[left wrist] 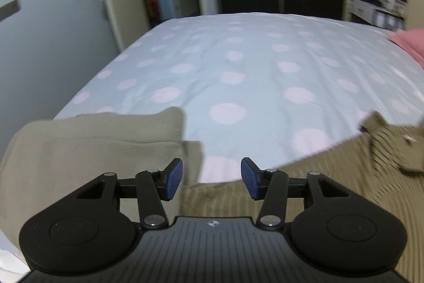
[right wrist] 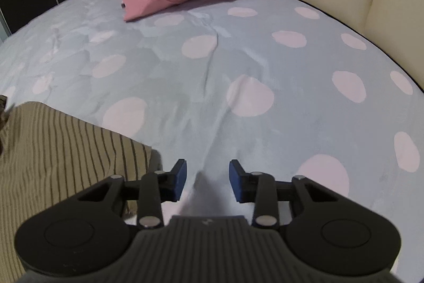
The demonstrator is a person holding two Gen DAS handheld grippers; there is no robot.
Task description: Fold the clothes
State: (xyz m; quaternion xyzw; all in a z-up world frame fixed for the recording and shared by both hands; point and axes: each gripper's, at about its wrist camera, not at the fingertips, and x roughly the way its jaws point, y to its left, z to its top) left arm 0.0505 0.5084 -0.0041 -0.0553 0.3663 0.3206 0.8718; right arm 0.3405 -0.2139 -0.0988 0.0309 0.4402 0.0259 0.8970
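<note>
- Left gripper (left wrist: 211, 178) gapes empty, low in frame, above the striped olive garment (left wrist: 331, 177)
- Right gripper (right wrist: 208, 181) gapes empty over the bedspread (right wrist: 238, 57); garment lower left
- Pinch one edge cleanly, fold flat

My left gripper (left wrist: 211, 178) and my right gripper (right wrist: 208, 181) are built alike: matte black linkage arms pinned with round silver screws, two big rounded black housings with circular recesses, and a ribbed dark grey centre plate carrying a small white emblem. My fingertips (left wrist: 175, 178) wear flat blue pads.
</note>
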